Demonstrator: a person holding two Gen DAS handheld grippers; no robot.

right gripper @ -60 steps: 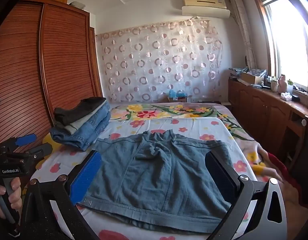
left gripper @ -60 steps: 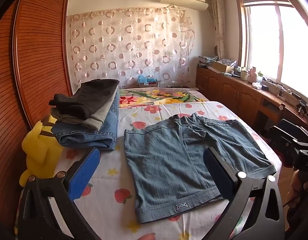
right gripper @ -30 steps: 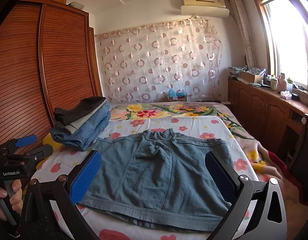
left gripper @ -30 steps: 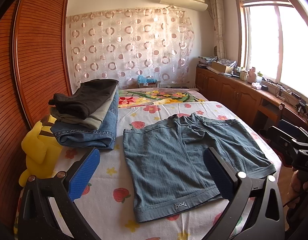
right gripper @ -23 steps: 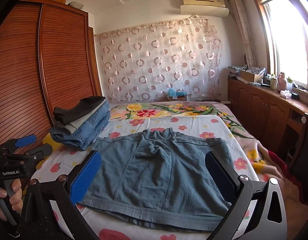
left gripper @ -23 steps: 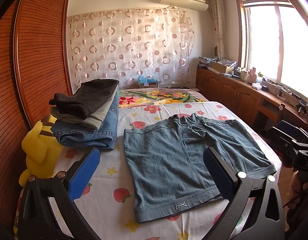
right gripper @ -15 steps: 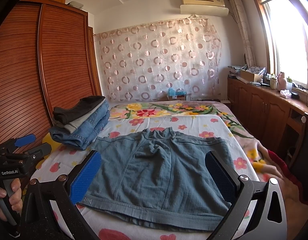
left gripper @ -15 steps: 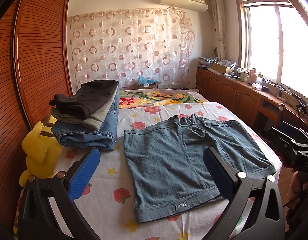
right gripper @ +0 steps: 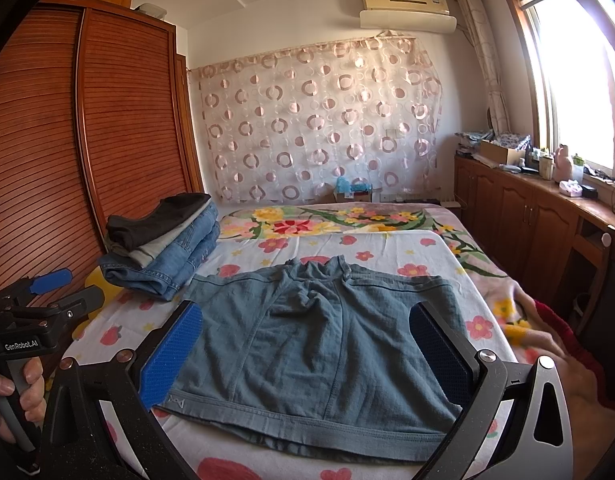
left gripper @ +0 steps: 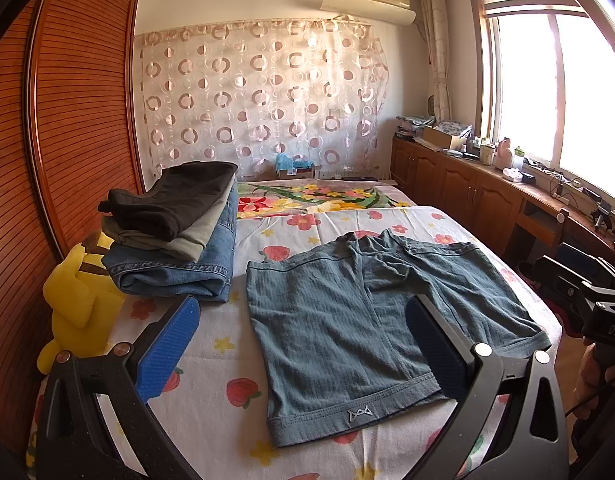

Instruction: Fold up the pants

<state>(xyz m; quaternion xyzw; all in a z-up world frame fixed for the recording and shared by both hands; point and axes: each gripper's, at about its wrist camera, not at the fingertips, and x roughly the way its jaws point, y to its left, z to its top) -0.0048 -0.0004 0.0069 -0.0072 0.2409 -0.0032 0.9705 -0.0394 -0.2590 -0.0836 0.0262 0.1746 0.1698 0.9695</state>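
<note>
A pair of grey-blue shorts (left gripper: 355,328) lies spread flat on the flowered bed sheet (left gripper: 211,392), waistband toward me, legs toward the far side. It also shows in the right wrist view (right gripper: 319,340). My left gripper (left gripper: 303,344) is open and empty, held above the near left part of the shorts. My right gripper (right gripper: 307,344) is open and empty, held above the near edge of the shorts. Neither touches the cloth. The left gripper's body (right gripper: 31,320) shows at the left of the right wrist view, and the right gripper's body (left gripper: 587,300) at the right of the left wrist view.
A stack of folded clothes (left gripper: 175,236) sits on the bed's left side, with a yellow plush toy (left gripper: 79,304) beside it. A wooden wardrobe (left gripper: 67,140) stands to the left. Wooden cabinets (left gripper: 479,196) run under the window on the right. A curtain (left gripper: 263,100) hangs behind the bed.
Almost nothing has changed. Both grippers stay open above the shorts with only a slight drift of view.
</note>
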